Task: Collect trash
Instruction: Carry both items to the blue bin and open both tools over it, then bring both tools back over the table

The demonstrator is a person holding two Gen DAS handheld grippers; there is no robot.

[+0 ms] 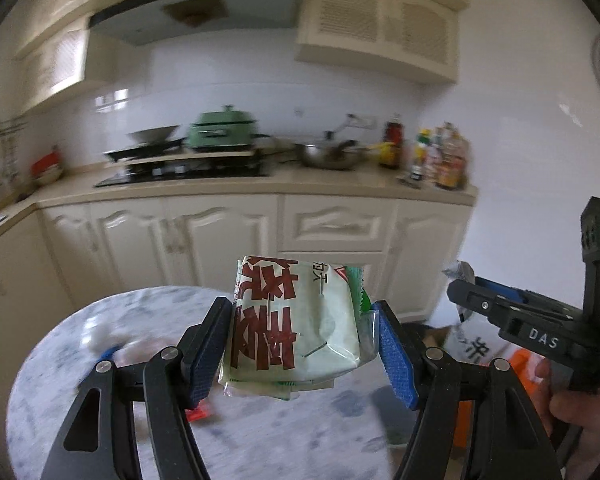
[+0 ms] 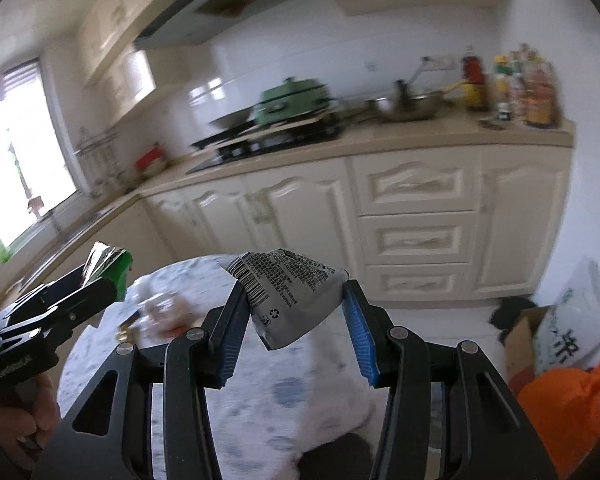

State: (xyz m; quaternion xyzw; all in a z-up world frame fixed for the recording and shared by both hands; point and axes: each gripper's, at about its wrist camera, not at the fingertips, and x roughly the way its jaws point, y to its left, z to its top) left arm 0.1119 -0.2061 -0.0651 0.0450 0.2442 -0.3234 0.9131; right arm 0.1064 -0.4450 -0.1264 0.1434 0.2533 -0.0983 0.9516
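Observation:
My left gripper [image 1: 302, 344] is shut on a pale green snack packet [image 1: 296, 320] with large red characters, held above the round marble table [image 1: 100, 420]. In the right wrist view my right gripper [image 2: 296, 332] is shut on a crumpled grey wrapper [image 2: 292, 296] with a barcode, also lifted over the table [image 2: 260, 400]. Each gripper shows in the other's view: the right gripper [image 1: 464, 284] with a scrap of grey wrapper at far right, the left gripper [image 2: 100, 288] with the packet's green and silver edge [image 2: 108, 264] at left. More small litter [image 2: 160, 312] lies blurred on the table.
Cream kitchen cabinets [image 2: 416, 200] and a counter with a stove, a green pot [image 1: 222, 130], a steel bowl [image 1: 328, 154] and bottles [image 1: 440, 156] stand behind. On the floor at right lie an orange bag [image 2: 572, 404], a cardboard box [image 2: 524, 340] and a white sack [image 2: 576, 320].

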